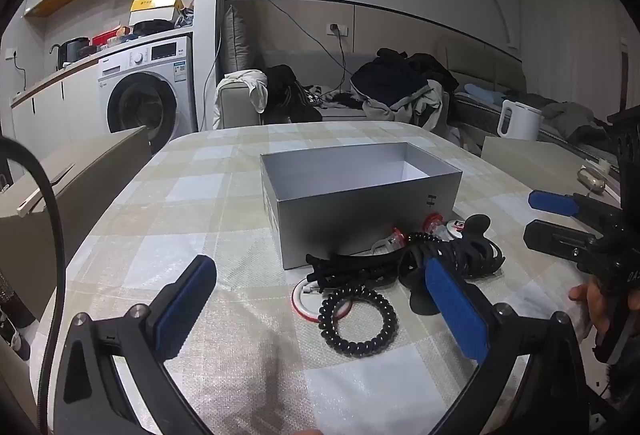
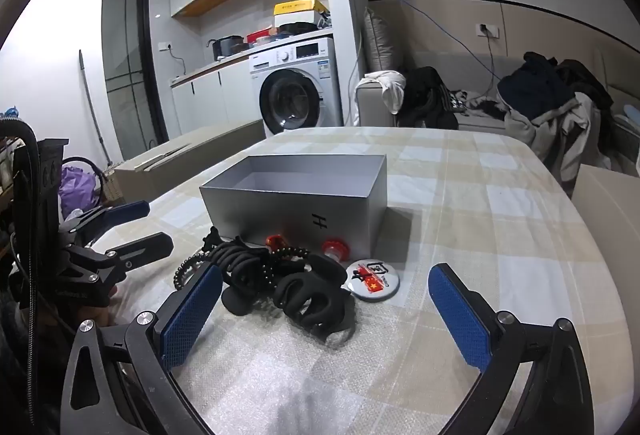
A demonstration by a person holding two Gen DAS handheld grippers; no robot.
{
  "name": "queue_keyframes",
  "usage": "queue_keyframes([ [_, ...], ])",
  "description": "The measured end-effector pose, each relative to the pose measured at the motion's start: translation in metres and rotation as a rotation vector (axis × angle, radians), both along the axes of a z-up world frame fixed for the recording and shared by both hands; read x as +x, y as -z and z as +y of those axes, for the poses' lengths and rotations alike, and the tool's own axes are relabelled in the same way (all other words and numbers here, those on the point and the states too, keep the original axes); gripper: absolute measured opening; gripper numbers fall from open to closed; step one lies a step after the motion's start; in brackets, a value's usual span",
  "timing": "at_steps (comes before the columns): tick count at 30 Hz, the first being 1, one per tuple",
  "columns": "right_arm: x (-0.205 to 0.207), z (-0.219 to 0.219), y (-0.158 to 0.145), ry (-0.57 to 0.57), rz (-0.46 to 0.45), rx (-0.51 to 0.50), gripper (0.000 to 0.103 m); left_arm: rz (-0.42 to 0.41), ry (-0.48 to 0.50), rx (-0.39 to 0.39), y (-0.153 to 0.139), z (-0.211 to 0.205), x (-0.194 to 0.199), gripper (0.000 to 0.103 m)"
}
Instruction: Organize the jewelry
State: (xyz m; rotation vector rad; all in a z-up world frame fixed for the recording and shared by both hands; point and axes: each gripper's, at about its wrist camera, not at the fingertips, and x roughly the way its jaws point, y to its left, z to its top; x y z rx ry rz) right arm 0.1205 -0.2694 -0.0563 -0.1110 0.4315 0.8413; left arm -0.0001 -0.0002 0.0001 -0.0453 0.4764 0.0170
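Black coiled hair tie lies between your spread-open left tool; nothing's boxed yet, so clamp it, lift into the grey cardboard box.

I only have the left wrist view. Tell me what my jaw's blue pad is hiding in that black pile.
Observer: A black claw clip, at the near end of the pile.
Operator: Describe the round thing behind the pile.
Observer: A round badge, face up with a red flag printed on it, lying in front of the grey box.
Operator: Check the right gripper head-on.
Observer: The right gripper has its jaws wide open, gripping nothing; the claw clip lies straight ahead of them.
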Motion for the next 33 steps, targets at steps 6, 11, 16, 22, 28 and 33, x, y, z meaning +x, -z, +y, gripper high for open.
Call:
queue_keyframes([
  [6, 0.0004, -0.0005, 0.0001, 0.001, 0.002, -0.001, 0.103, -0.005, -0.003, 0.001, -0.0007, 0.0010, -0.0016, 0.102],
  [11, 0.0003, -0.0005, -0.0002, 0.001, 0.004, -0.004, 0.103, -0.004, -0.004, 0.006, 0.0021, 0.0018, -0.0048, 0.102],
  [16, 0.0004, -0.0006, -0.0002, 0.005, 0.003, -0.004, 0.103, -0.001, -0.006, 0.010, 0.0024, -0.0006, -0.0033, 0.102],
  [22, -0.0024, -0.0001, -0.0002, 0.006, -0.014, -0.016, 0.103, 0.001, -0.006, 0.011, 0.0034, -0.0017, -0.0008, 0.102],
  [28, -0.0028, 0.0000, -0.0002, 0.006, -0.014, -0.018, 0.103, 0.001, -0.007, 0.013, 0.0039, -0.0024, -0.0012, 0.102],
  [33, -0.0025, -0.0002, 0.0001, 0.005, -0.015, -0.018, 0.103, 0.001, -0.006, 0.013, 0.0034, -0.0023, -0.0010, 0.102],
])
